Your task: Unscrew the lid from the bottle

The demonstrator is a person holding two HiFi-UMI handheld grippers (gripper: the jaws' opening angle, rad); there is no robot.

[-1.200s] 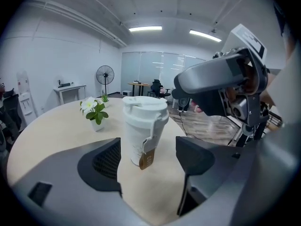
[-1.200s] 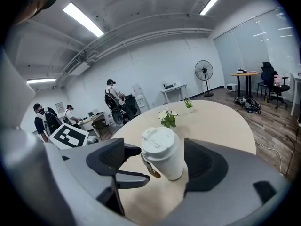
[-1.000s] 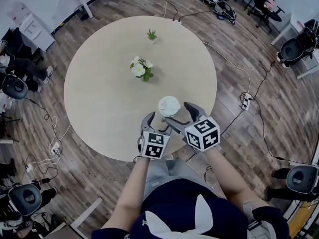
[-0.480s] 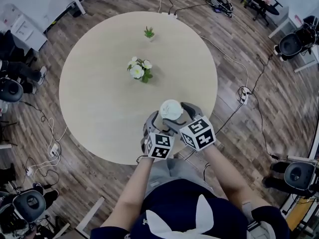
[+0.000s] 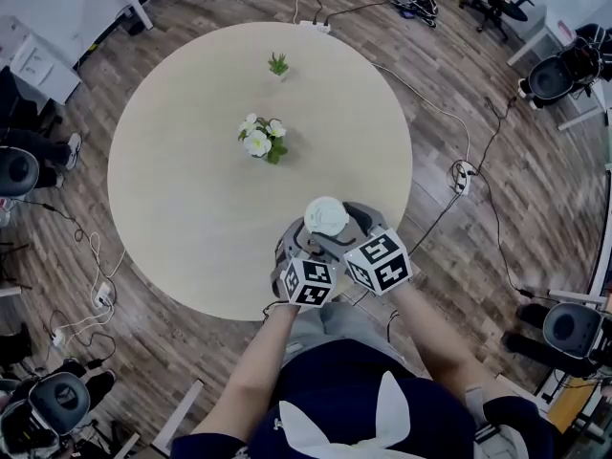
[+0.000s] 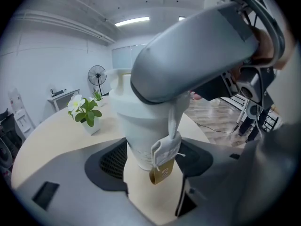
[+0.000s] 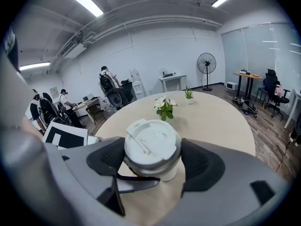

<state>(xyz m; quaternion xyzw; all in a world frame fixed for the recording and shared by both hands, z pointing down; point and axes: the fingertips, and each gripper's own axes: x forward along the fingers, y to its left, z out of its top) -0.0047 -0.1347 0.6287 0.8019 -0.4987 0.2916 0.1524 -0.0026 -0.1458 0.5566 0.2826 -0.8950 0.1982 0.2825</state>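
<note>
Currently, the bottle (image 6: 141, 126) stands upright near your edge of the round table (image 5: 172, 189), its long axis vertical and its white lid (image 7: 152, 142) on. It lies straight ahead of both tools, which are stacked along that axis. Your right gripper (image 7: 153, 160) sits high, pads flush against the lid's rim. Your left gripper (image 6: 151, 160) sits low; its jaws have just been closing round the body but do not visibly clamp it. Judgement: secure the body before twisting.

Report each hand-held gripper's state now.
Left hand-held gripper: open, jaws just closing around the body of the white tapered bottle, pads not clearly pressing.
Right hand-held gripper: shut on the bottle's round white lid.
</note>
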